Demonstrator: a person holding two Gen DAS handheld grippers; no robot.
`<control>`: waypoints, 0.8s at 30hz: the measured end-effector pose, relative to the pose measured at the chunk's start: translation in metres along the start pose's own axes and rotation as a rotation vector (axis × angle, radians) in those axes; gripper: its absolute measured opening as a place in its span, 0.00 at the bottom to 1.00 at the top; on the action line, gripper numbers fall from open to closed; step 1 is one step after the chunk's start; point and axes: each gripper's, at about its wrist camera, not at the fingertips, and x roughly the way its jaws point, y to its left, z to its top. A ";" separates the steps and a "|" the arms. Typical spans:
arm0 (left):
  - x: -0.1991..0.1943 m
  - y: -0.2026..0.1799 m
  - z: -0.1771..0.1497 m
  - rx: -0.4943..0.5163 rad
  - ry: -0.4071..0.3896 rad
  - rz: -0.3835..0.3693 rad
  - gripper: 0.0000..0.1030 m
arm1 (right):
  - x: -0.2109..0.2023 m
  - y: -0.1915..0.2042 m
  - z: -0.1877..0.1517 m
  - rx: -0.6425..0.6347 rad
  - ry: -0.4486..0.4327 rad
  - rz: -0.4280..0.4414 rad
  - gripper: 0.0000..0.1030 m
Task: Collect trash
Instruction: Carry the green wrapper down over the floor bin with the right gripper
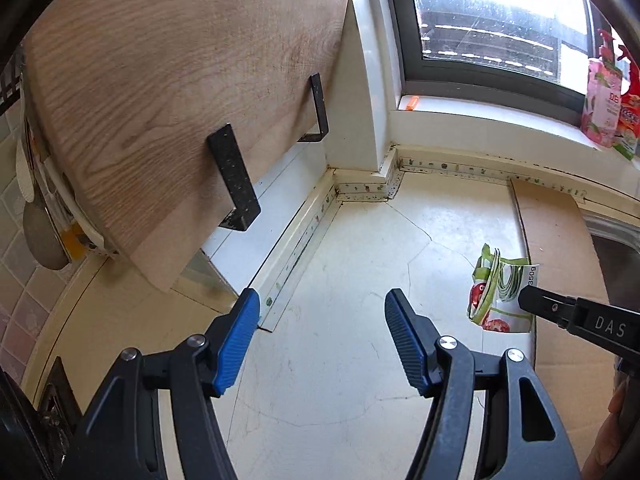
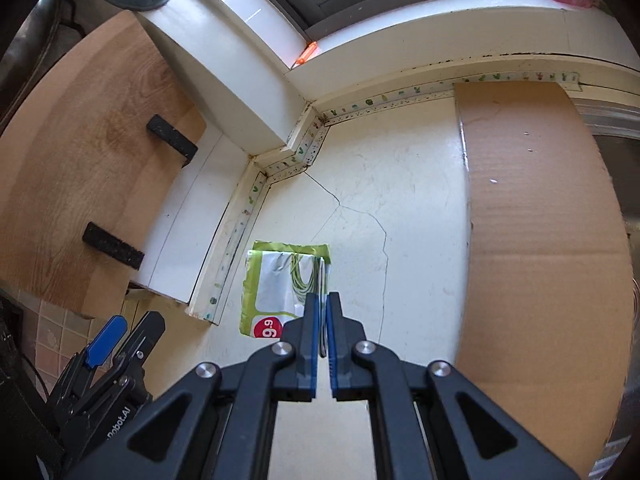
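A crumpled green and white food wrapper (image 2: 280, 284) with a red price dot is pinched at its near edge by my right gripper (image 2: 323, 300), whose blue pads are closed on it above the cream counter. It also shows in the left wrist view (image 1: 498, 292), with the right gripper (image 1: 528, 298) gripping its right side. My left gripper (image 1: 322, 308) is open and empty over the bare counter, left of the wrapper. The left gripper shows in the right wrist view (image 2: 116, 340) at the lower left.
A wooden cutting board (image 1: 172, 92) hangs on black brackets at the left wall. A flat cardboard sheet (image 2: 540, 220) lies on the counter to the right, next to a steel sink (image 1: 616, 240). Bottles (image 1: 604, 100) stand on the window sill.
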 end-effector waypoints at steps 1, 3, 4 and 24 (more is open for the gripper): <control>-0.007 0.002 -0.003 0.005 -0.006 -0.014 0.62 | -0.008 0.004 -0.007 -0.002 -0.014 -0.005 0.04; -0.026 0.010 -0.015 0.014 -0.021 -0.040 0.62 | -0.027 0.012 -0.026 -0.009 -0.045 -0.018 0.04; -0.033 0.013 -0.021 0.019 -0.028 -0.052 0.62 | -0.036 0.015 -0.036 -0.010 -0.058 -0.024 0.04; -0.130 0.059 -0.153 0.078 -0.008 -0.232 0.62 | -0.122 0.049 -0.218 -0.012 -0.115 -0.128 0.04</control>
